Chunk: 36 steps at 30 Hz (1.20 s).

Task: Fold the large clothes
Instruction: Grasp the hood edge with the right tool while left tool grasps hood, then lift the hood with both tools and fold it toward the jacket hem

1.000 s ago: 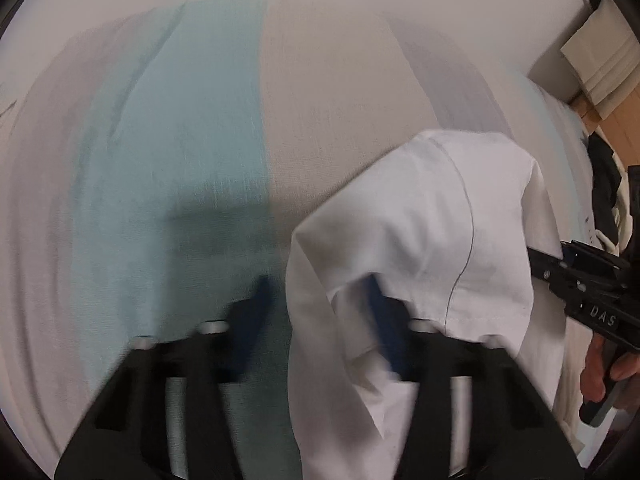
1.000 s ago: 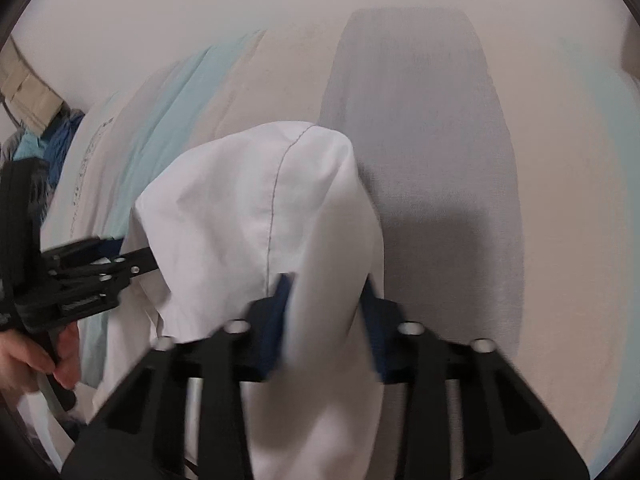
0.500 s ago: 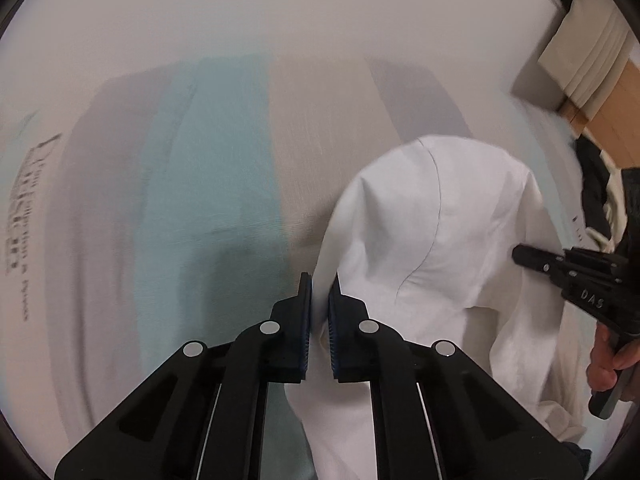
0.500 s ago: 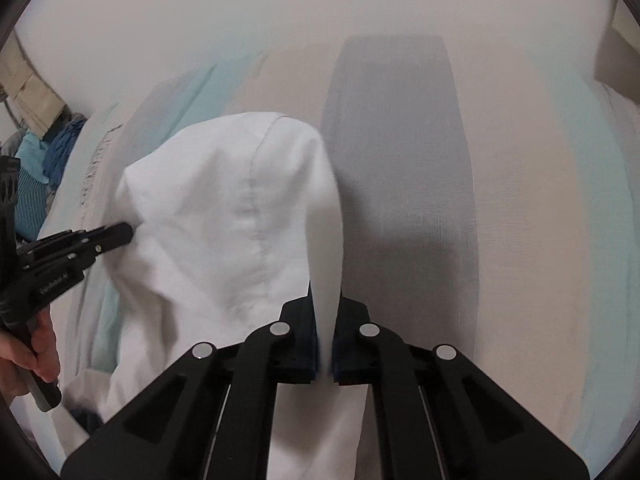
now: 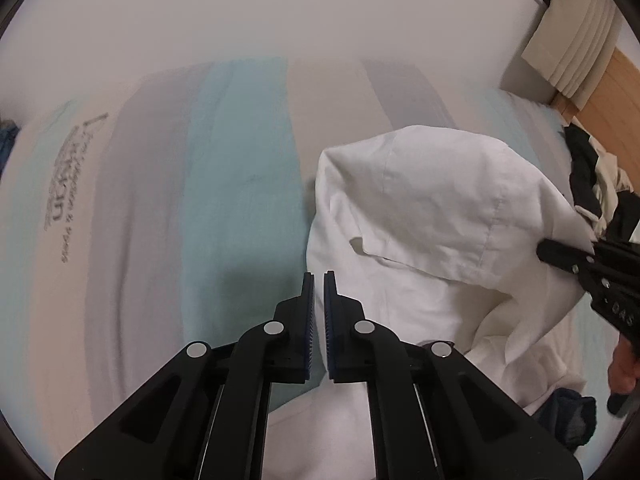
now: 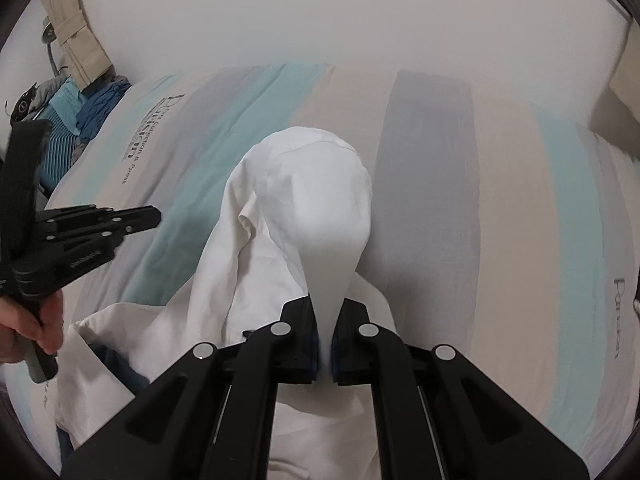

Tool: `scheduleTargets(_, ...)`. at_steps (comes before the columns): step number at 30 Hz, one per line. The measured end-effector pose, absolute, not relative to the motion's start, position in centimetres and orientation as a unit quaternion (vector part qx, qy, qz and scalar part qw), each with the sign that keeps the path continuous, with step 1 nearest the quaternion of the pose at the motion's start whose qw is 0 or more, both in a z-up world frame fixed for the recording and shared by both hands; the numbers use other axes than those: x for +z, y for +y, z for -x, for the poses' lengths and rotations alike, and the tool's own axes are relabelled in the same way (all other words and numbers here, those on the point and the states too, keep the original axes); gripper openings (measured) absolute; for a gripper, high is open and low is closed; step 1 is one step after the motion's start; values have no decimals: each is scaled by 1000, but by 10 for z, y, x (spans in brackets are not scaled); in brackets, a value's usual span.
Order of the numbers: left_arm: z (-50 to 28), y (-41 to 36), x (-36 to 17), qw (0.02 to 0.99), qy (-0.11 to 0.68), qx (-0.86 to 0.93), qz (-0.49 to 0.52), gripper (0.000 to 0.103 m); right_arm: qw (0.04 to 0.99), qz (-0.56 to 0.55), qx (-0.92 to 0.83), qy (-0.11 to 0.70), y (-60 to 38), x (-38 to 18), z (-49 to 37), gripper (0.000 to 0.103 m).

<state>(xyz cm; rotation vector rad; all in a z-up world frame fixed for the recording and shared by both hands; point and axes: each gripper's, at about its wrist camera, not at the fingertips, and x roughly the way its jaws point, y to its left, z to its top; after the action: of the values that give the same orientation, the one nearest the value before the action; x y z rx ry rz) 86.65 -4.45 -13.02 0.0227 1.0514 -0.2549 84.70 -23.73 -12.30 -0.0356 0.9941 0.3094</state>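
Right fingers (image 6: 352, 320) are pinched tight on a fold of the white shirt (image 6: 316, 208), cloth pulled up into a taut funnel between the pads. Left gripper (image 5: 317, 280) has its jaws nearly together with only a thin slit showing, nothing in it; blue bedcover shows through the gap. From the right wrist view the left gripper (image 6: 154, 214) sits off to the left of the shirt, apart from it, hand (image 6: 28, 324) on its handle.

Shirt lies bunched on the striped bedcover (image 6: 520, 208), its far end domed up, the rest trailing in loose folds toward the near edge. In the left wrist view the shirt (image 5: 436, 216) sits right of the left gripper, just beside it, with the right gripper (image 5: 544, 250) clamped on its right edge.

Bedcover has teal, grey and beige stripes with printed text (image 6: 134, 142). Wall (image 6: 320, 12) behind. Pile of blue clothes (image 6: 96, 112) at far left, beige curtain (image 6: 76, 28) above it. Dark clothes (image 5: 592, 184) at far right in the left wrist view.
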Motion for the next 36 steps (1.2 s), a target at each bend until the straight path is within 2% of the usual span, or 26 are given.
scheduleTargets(2, -871, -45, -135, 855, 505, -122, -9, 12, 867, 13, 149, 475, -233, -123, -848, 3)
scheduleTargets(3, -876, -49, -139, 852, 508, -130, -10, 22, 867, 12, 152, 474, -233, -122, -848, 3)
scheduleTargets(4, -878, -49, -140, 849, 510, -138, -10, 39, 868, 13, 155, 472, -234, -122, -849, 3)
scheduleTargets(6, -885, -57, -146, 849, 508, -141, -20, 60, 867, 16, 160, 471, -232, -124, -852, 3)
scheduleTargets(7, -893, -61, -150, 849, 509, -141, -25, 64, 866, 17, 162, 472, -231, -126, -856, 3)
scheduleTargets(11, -928, -72, -169, 840, 522, -146, -14, 64, 864, 13, 171, 473, -236, -134, -868, 3)
scheduleTargets(20, -987, -111, -217, 818, 552, -152, -61, 67, 859, -4, 181, 478, -252, -160, -893, 3)
scheduleTargets(21, -990, -111, -221, 815, 556, -150, -60, 65, 859, -5, 181, 479, -254, -163, -894, 3)
scheduleTargets(22, -993, -110, -225, 813, 560, -149, -51, 49, 858, -8, 180, 481, -256, -166, -896, 3)
scheduleTargets(23, -995, -108, -225, 816, 559, -142, -44, 40, 857, -11, 179, 483, -259, -169, -897, 3)
scheduleTargets(25, -995, -101, -221, 826, 548, -130, -16, 11, 856, -19, 176, 486, -263, -173, -900, 3)
scheduleTargets(27, -993, -98, -216, 831, 540, -134, -2, 4, 855, -24, 172, 488, -267, -176, -901, 3)
scheduleTargets(36, -946, -69, -161, 861, 484, -152, -8, 3, 859, -42, 161, 484, -270, -168, -894, 3)
